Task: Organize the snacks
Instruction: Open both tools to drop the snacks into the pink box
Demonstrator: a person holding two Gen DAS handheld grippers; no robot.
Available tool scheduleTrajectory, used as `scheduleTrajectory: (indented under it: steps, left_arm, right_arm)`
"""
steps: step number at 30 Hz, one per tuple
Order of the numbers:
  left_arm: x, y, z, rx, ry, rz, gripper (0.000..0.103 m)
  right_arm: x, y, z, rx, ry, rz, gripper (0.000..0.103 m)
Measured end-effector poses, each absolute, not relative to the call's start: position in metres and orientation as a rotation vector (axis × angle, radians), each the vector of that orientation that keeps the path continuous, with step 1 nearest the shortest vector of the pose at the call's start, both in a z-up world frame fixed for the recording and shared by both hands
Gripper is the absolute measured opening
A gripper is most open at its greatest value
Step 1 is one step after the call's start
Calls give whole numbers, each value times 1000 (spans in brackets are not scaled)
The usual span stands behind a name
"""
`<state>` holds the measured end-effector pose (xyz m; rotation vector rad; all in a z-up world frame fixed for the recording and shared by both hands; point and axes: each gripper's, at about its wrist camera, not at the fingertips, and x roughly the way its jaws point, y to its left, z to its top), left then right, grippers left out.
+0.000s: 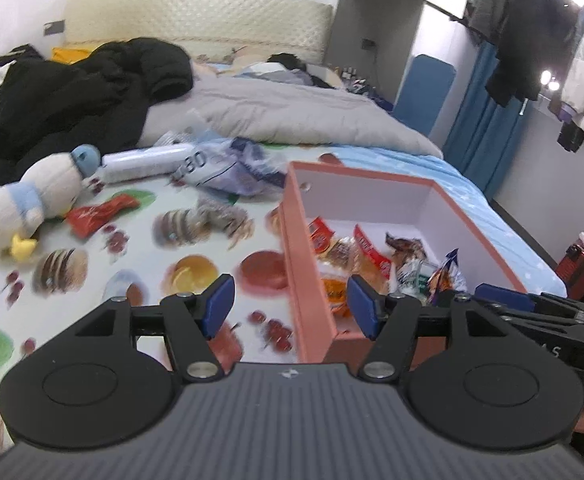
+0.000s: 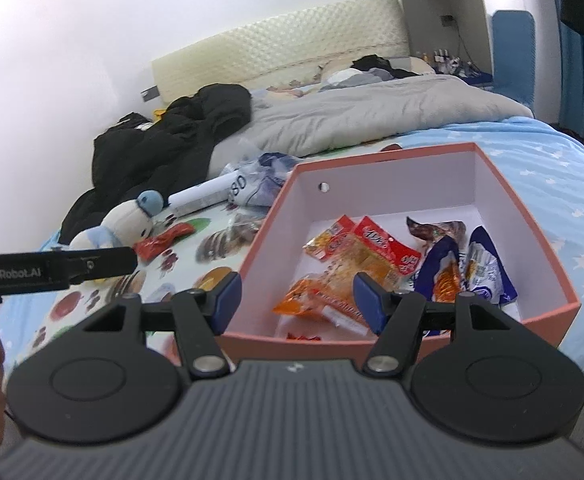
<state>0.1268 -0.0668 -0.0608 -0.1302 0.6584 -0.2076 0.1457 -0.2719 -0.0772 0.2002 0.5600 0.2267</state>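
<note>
Item: red snack packet (image 1: 100,214), lying loose on the fruit-print sheet (image 1: 196,288), at about ten o'clock from the left gripper (image 1: 288,306) and just beside the plush duck (image 1: 32,204). Judged light, soft and crinkly, its film likely slippery; contents probably crushable. Best taken at a crimped end or across the flat middle, with a gentle pinch.

Item: pink box (image 2: 396,344), open-topped, standing on the bed at about one o'clock from the left gripper and directly at twelve from the right gripper (image 2: 296,302). It held several wrapped snacks: orange packets (image 2: 320,292), a red-and-white packet (image 2: 384,246), blue-and-white packets (image 2: 488,268), a brown wrapper (image 2: 436,230). Card walls looked stiff but thin, and the box would probably slide on the sheet if nudged.

Tongs: both sets stood released, jaws apart with nothing between the pads.

Edges and room: the box's near wall lay close under the right gripper; its left wall lay below the left gripper's gap. Open sheet ran from nine to eleven o'clock. Clutter at eleven to twelve: a white cylinder (image 1: 144,164), crumpled plastic bags (image 1: 236,170), a black jacket (image 1: 72,104), a grey quilt (image 1: 292,112).
</note>
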Motion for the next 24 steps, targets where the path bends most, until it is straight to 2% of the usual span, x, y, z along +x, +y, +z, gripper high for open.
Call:
scheduleTrajectory:
  steps: [15,24]
  left_arm:
    - [67,-34,-53,-183,680,-183,68]
    - [76,3,-69,-228,701,-125,68]
  right_arm:
    - [99,-229,-73,175,579,308,65]
    - [98,-201,-71,133,567,302,65]
